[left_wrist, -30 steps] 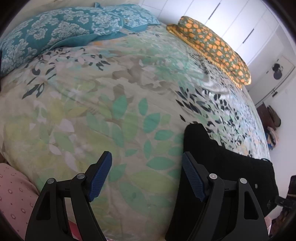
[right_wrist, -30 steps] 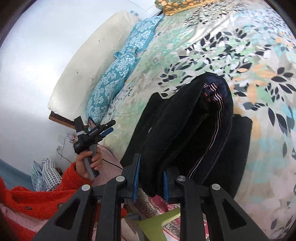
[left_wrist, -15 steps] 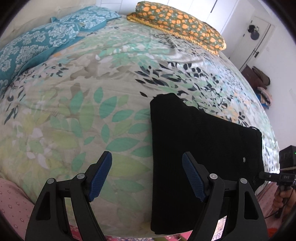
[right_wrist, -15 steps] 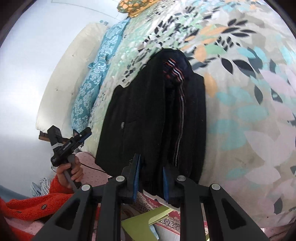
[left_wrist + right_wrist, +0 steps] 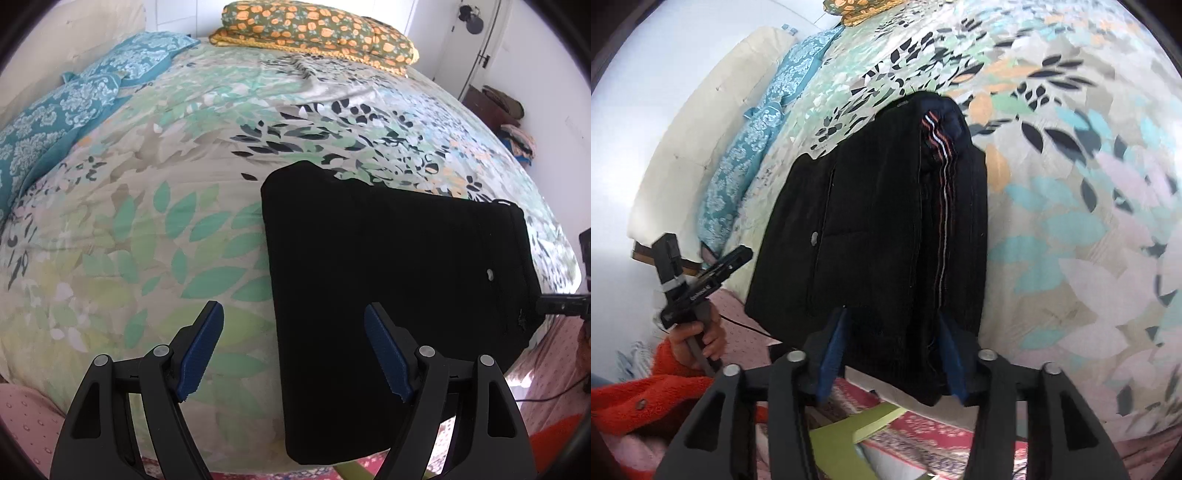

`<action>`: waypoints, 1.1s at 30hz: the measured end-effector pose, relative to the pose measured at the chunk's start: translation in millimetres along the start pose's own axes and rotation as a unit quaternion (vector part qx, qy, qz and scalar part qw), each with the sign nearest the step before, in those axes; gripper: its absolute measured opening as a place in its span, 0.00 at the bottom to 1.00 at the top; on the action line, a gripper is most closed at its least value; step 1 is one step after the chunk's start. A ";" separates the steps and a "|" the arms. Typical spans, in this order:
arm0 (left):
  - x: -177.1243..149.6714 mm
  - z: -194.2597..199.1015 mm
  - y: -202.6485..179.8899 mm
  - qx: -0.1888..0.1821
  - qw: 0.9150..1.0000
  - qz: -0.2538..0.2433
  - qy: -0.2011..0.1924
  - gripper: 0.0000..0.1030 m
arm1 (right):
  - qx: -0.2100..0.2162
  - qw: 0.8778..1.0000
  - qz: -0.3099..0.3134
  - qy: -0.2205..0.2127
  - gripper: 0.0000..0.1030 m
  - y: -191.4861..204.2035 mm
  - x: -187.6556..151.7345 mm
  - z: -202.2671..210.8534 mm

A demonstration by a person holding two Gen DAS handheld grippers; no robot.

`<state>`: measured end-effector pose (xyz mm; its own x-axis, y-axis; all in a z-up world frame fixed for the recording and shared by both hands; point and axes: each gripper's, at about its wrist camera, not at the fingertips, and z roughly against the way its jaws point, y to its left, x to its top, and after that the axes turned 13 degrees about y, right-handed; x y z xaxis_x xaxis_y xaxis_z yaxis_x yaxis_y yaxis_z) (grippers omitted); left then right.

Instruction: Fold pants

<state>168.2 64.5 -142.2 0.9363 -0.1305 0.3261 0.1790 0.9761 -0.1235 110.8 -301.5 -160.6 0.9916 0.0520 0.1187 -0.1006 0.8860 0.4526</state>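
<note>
The black pants (image 5: 388, 266) lie folded into a flat rectangle near the front edge of the leaf-print bedspread (image 5: 147, 221). In the right wrist view a red-and-white striped side seam runs down the pants (image 5: 879, 221). My right gripper (image 5: 892, 354) straddles their near edge. Its jaws are opening, and the fabric sits between the blue pads without being pinched. My left gripper (image 5: 295, 350) hovers open over the bedspread at the pants' left edge, holding nothing. A hand in a red sleeve holds the left gripper (image 5: 701, 284) in the right wrist view.
Teal patterned pillows (image 5: 74, 107) lie at the far left of the bed, with an orange-dotted green pillow (image 5: 317, 29) at the far end. A lime-green stool (image 5: 849, 432) and a patterned rug (image 5: 923, 439) lie below the bed edge. A door and a pile of clothes (image 5: 513, 122) are at the right.
The right gripper brought the folded pants down flat onto the bed and its jaws widened off them. The left gripper swung right, bringing the pants under its right finger.
</note>
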 end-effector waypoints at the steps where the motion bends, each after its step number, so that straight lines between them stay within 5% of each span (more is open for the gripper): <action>1: -0.4 0.3 -1.2 0.000 1.000 -0.003 0.000 0.78 | -0.035 0.999 0.017 -0.015 0.55 10.3 3.4 8.3; 4: -0.7 -1.6 -5.3 0.003 1.000 -0.010 0.001 0.78 | -0.086 0.991 0.073 -0.065 0.55 41.6 20.9 33.6; 8: -1.8 -5.4 -14.5 0.017 0.999 -0.031 0.003 0.78 | -0.077 0.985 0.117 -0.105 0.55 72.3 57.3 40.7; 12: -6.6 -11.4 -23.2 0.037 0.998 -0.057 0.014 0.78 | -0.090 0.982 0.136 -0.099 0.55 80.0 86.7 2.3; 17: -10.0 -20.0 -24.7 0.030 0.997 -0.062 0.033 0.80 | -0.163 0.977 0.118 -0.067 0.56 60.0 103.2 -49.5; 21: -8.5 -17.9 -25.9 0.034 0.997 -0.061 0.033 0.81 | -0.184 0.972 0.128 -0.070 0.55 68.0 96.3 -37.7; 26: -9.3 -5.0 -25.6 0.026 0.998 -0.055 0.013 0.81 | -0.152 0.970 0.157 -0.103 0.55 96.8 53.8 -4.2; 33: -8.0 -17.9 -30.7 0.032 0.997 -0.067 0.038 0.82 | -0.164 0.973 0.163 -0.018 0.56 92.0 -5.1 -54.2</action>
<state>160.6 32.5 -157.7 0.9256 -0.2711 0.2642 0.2869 0.9577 -0.0226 100.9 -195.2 -167.5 0.9072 0.3445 0.2414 -0.3723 0.9247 0.0795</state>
